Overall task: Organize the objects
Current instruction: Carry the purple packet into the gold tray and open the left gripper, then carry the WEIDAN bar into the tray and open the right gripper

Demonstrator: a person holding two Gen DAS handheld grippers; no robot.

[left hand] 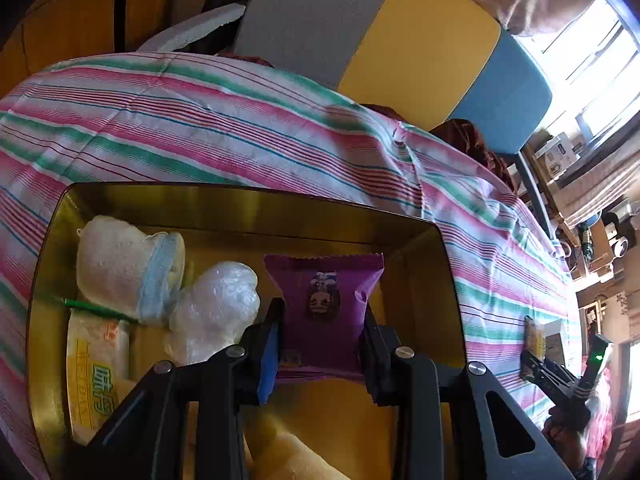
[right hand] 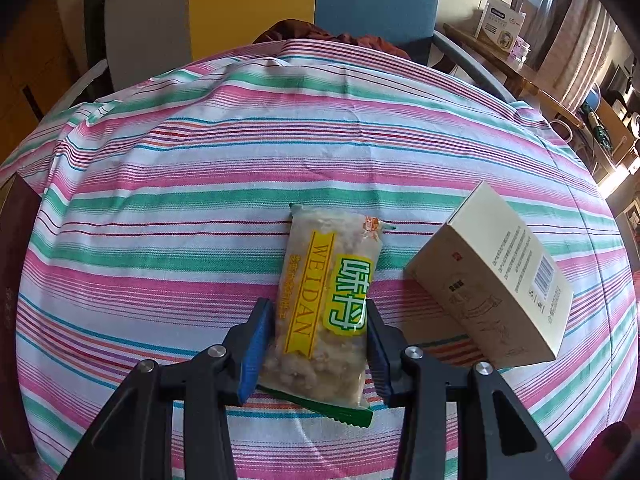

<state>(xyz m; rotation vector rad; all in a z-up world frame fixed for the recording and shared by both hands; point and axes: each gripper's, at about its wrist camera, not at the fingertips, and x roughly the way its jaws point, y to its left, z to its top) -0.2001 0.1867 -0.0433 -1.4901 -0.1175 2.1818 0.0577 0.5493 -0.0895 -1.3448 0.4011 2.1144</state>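
My left gripper (left hand: 322,320) is shut on a purple snack packet (left hand: 324,280) and holds it over the inside of a gold-lined box (left hand: 256,208). In the box lie a rolled white cloth (left hand: 120,268), a crumpled clear plastic bag (left hand: 216,308) and a yellow-labelled snack packet (left hand: 96,364). My right gripper (right hand: 318,312) is shut on another yellow-and-green labelled snack packet (right hand: 328,280) on the striped tablecloth (right hand: 200,184), its pads pressing both long sides. That gripper also shows small at the right edge of the left wrist view.
A beige carton (right hand: 492,280) lies tilted on the cloth just right of the right gripper. A dark red edge (right hand: 16,260) shows at the table's left. Grey, yellow and blue chair backs (right hand: 248,4) stand behind the table; shelves with clutter fill the right.
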